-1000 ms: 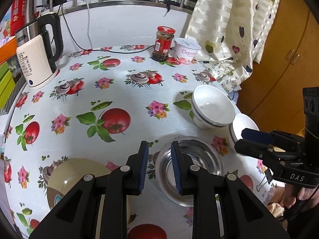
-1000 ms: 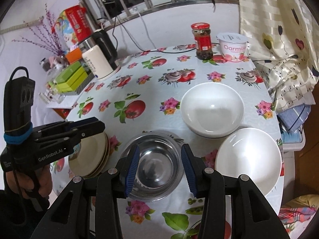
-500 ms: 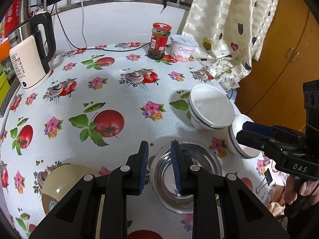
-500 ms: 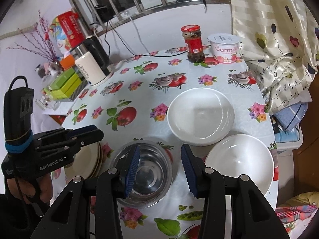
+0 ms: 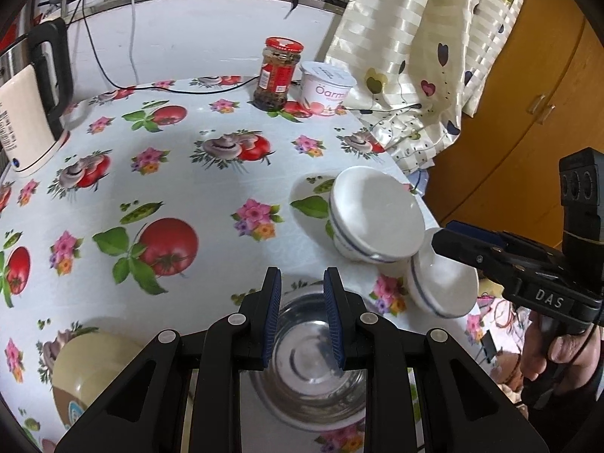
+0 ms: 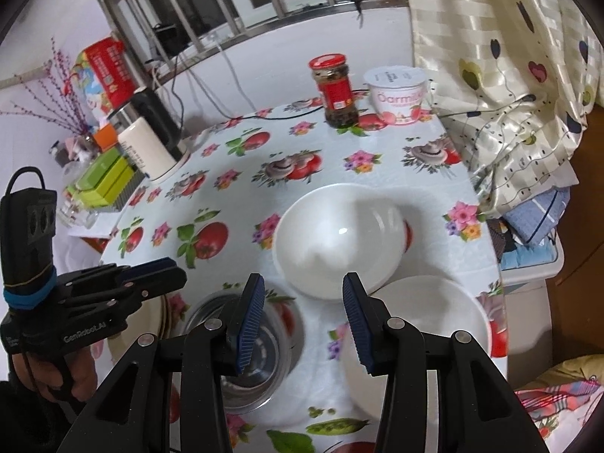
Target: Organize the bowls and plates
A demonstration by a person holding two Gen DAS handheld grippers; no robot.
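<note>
We hold our left gripper (image 5: 301, 317) and right gripper (image 6: 300, 321) spread and empty above the steel bowl (image 6: 245, 355), with two white bowls (image 6: 336, 241) beside it not yet stacked.

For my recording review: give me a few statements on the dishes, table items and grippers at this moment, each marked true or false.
1. The steel bowl is empty. True.
2. The two white bowls are stacked. False: they sit side by side.
3. The right gripper holds a bowl. False: open, holding nothing.
4. The red-lidded jar stands beside the yogurt tub. True.
5. The left gripper grips a plate. False: nothing between its fingers.
</note>
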